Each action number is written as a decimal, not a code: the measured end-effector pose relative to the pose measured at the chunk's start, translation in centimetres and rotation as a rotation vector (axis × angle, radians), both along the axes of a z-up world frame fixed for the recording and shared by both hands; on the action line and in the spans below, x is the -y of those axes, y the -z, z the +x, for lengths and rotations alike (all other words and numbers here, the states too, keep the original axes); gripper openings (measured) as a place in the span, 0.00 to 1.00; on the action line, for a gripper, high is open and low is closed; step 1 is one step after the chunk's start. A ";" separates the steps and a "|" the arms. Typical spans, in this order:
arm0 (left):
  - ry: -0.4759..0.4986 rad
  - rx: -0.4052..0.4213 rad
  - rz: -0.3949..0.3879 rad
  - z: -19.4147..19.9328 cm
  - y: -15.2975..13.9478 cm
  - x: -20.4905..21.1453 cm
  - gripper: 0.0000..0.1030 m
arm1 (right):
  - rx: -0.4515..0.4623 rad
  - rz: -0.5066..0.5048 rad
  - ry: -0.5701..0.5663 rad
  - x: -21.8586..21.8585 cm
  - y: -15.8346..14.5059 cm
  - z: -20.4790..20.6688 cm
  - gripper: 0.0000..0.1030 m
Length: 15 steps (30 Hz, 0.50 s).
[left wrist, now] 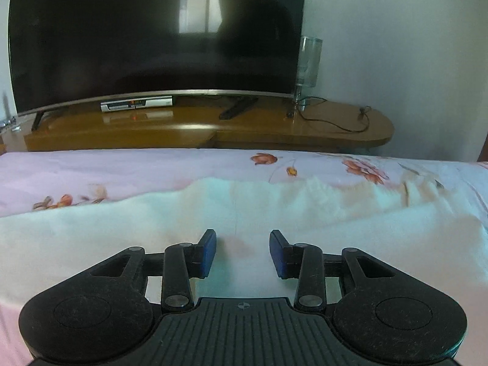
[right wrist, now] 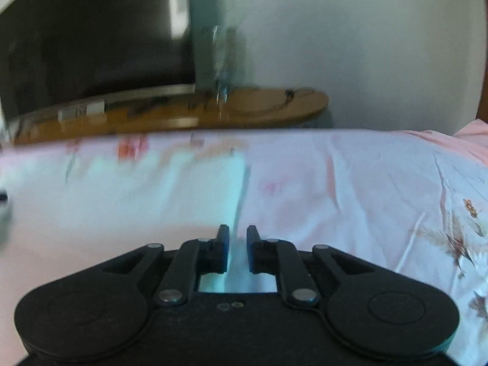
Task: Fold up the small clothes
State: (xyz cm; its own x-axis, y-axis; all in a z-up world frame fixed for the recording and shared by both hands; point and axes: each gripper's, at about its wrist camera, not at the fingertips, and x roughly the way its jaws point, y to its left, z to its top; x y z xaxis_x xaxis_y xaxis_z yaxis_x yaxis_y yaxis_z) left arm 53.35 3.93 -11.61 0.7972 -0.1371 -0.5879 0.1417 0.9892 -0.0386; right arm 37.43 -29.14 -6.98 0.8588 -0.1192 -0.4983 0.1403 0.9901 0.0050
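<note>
A pale mint-white garment [left wrist: 170, 219] lies spread on the pink floral bedsheet [left wrist: 122, 167], its far edge rumpled. My left gripper [left wrist: 242, 235] hovers just above the cloth. Its blue pads stand well apart and nothing is between them. In the blurred right wrist view the same garment [right wrist: 146, 201] fills the left half, and its right edge runs straight down toward my right gripper [right wrist: 238, 230]. That gripper's jaws stand a narrow gap apart over the edge. The cloth shows through the gap and the pads do not press on it.
Beyond the bed's far edge stands a wooden TV stand [left wrist: 341, 122] with a large dark television [left wrist: 152, 36], a set-top box [left wrist: 136, 104], a glass vase [left wrist: 309, 61] and a loose cable [left wrist: 338, 123]. Bare floral bedsheet [right wrist: 366, 189] stretches to the right of the garment.
</note>
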 end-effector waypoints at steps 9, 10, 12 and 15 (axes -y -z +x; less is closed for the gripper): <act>-0.039 -0.005 -0.019 1.1 2.2 -0.1 0.42 | -0.035 0.273 0.096 3.7 1.7 7.3 0.47; -0.039 -0.007 -0.030 1.1 2.3 -0.3 0.42 | -0.023 0.319 0.099 4.3 1.9 6.9 0.46; -0.040 -0.007 -0.049 1.1 2.4 -0.6 0.43 | 0.000 0.424 0.104 5.5 2.2 6.2 0.47; -0.039 -0.006 -0.063 1.2 2.5 -0.9 0.43 | 0.002 0.580 0.088 7.5 3.3 6.2 0.47</act>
